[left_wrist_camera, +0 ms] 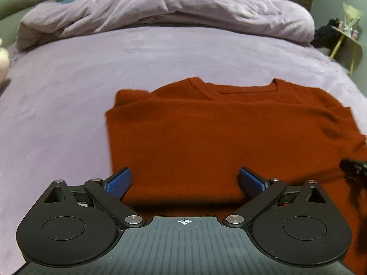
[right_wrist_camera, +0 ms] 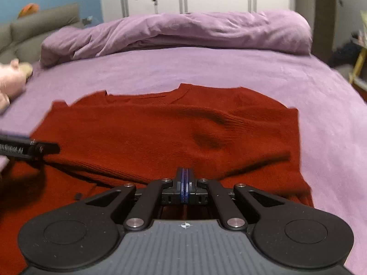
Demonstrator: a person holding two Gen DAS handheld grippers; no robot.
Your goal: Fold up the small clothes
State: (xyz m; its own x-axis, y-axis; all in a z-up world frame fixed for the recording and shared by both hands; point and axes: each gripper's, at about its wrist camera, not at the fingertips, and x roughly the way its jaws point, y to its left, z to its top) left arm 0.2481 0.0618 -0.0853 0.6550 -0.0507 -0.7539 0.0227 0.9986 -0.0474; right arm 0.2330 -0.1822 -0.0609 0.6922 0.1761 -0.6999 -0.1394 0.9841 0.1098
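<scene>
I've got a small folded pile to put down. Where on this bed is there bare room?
Bare lilac bedsheet lies left of the rust-red knit sweater, and between it and the bunched purple duvet. It is crowded near both grippers.

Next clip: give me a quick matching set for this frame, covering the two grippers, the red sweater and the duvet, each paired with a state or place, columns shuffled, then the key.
Column 1
1. left gripper
2. right gripper
3. red sweater
4. lilac duvet

Column 2
A. bunched along the far side of the bed
B. fingers closed together
C. fingers spread wide apart
D. lying on the bed sheet, lower part folded up over the body

Pairs: 1-C, 2-B, 3-D, 4-A
</scene>
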